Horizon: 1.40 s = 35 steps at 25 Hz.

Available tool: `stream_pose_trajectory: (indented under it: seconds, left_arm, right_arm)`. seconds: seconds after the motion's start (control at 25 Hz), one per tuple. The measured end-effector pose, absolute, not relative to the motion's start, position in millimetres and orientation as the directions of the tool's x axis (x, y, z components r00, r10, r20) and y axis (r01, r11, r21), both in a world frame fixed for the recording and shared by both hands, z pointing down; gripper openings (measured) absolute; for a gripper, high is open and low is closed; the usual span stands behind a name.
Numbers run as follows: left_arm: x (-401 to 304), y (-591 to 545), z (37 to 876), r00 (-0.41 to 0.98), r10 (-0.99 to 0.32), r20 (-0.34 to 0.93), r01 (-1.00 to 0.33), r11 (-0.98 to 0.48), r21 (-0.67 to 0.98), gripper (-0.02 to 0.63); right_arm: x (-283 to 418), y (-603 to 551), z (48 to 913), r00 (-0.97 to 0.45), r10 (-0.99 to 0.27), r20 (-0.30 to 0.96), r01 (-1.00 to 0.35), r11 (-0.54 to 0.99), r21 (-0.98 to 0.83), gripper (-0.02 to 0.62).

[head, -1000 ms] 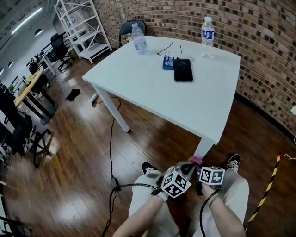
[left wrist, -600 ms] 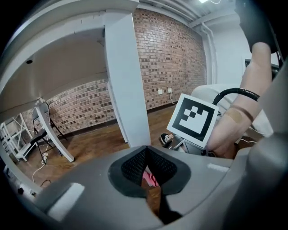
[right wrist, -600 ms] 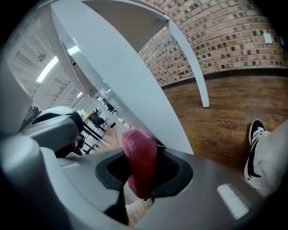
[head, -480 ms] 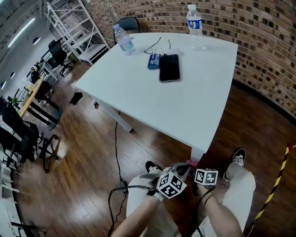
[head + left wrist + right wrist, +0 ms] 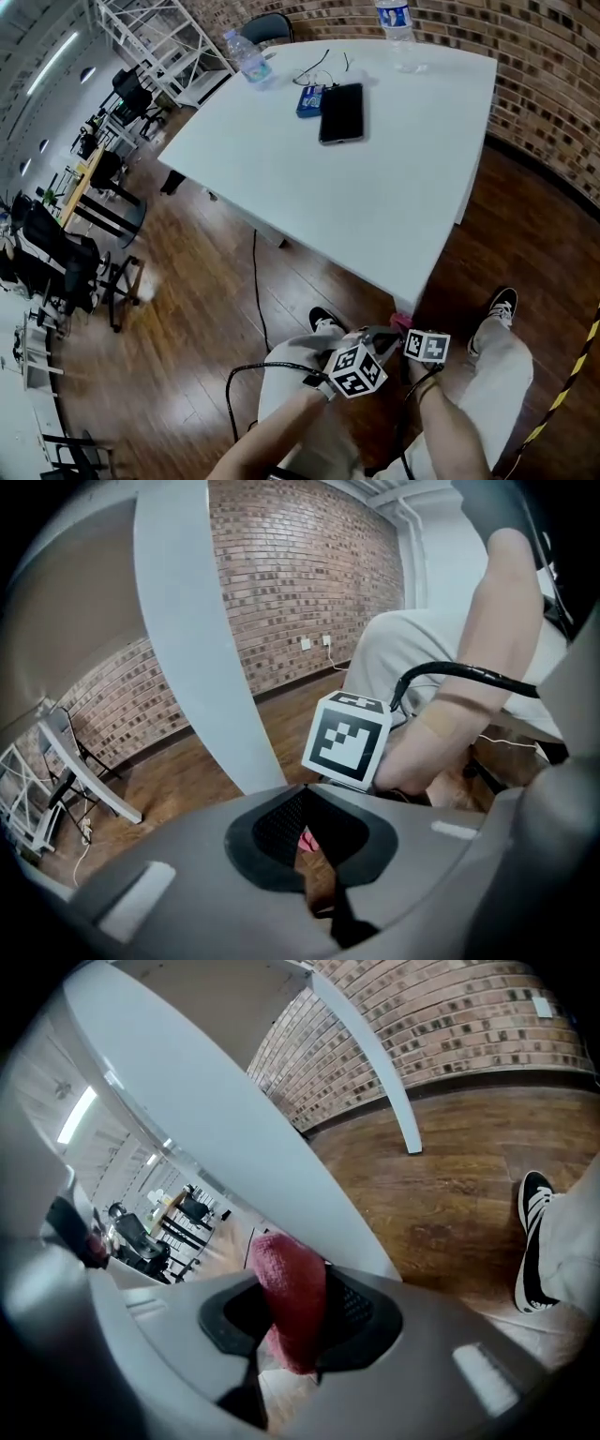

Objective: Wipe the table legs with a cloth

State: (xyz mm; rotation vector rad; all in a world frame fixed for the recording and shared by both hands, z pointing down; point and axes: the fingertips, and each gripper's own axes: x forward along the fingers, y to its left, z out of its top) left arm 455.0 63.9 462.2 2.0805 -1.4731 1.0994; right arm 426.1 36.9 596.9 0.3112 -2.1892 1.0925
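The white table [image 5: 375,216] has its near corner leg [image 5: 405,307] just ahead of my knees. A pinkish-red cloth [image 5: 400,322] sits against that leg, low down. My right gripper [image 5: 403,331] is shut on the cloth [image 5: 286,1297], which bulges from its jaws beside the leg [image 5: 234,1138]. My left gripper [image 5: 380,339] is close beside it on the left, jaws shut with nothing between them. In the left gripper view the leg [image 5: 187,639] rises behind the right gripper's marker cube [image 5: 345,740], and a sliver of cloth [image 5: 307,839] shows past the jaws.
On the tabletop lie a black phone [image 5: 340,112], a blue item [image 5: 310,99] and two water bottles [image 5: 247,54] [image 5: 397,21]. A black cable [image 5: 255,281] runs across the wood floor. Office chairs [image 5: 103,272] stand left, a brick wall [image 5: 553,66] right.
The head view has swung nearer over the table. Both grippers stay together at the near leg with the cloth held in the right one.
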Motion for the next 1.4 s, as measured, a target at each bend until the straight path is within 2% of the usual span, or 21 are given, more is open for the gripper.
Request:
stream_pose_trajectory:
  seconds: [0.36, 0.56, 0.96, 1.4]
  left_arm:
    - [455.4, 69.8, 476.1, 0.14, -0.569, 0.81, -0.916, -0.385, -0.113, 0.003]
    - [448.1, 66.6, 481.7, 0.124, -0.552, 0.824, -0.924, -0.368, -0.107, 0.003]
    - [472.3, 66.4, 498.0, 0.171, -0.46, 0.871, -0.906, -0.421, -0.044, 0.003]
    - [479.0, 63.9, 529.6, 0.163, -0.364, 0.917, -0.937, -0.349, 0.028, 0.003]
  right_arm:
    - [424.0, 44.6, 636.4, -0.746, 0.105, 0.657, -0.491, 0.581, -0.65, 0.11]
    - [416.3, 44.4, 661.4, -0.733, 0.12, 0.67, -0.48, 0.607, -0.633, 0.11]
    - [412.6, 49.2, 730.5, -0.699, 0.147, 0.7, -0.497, 0.603, -0.623, 0.109]
    - [436.9, 47.3, 829.7, -0.605, 0.172, 0.778, -0.621, 0.51, -0.596, 0.109]
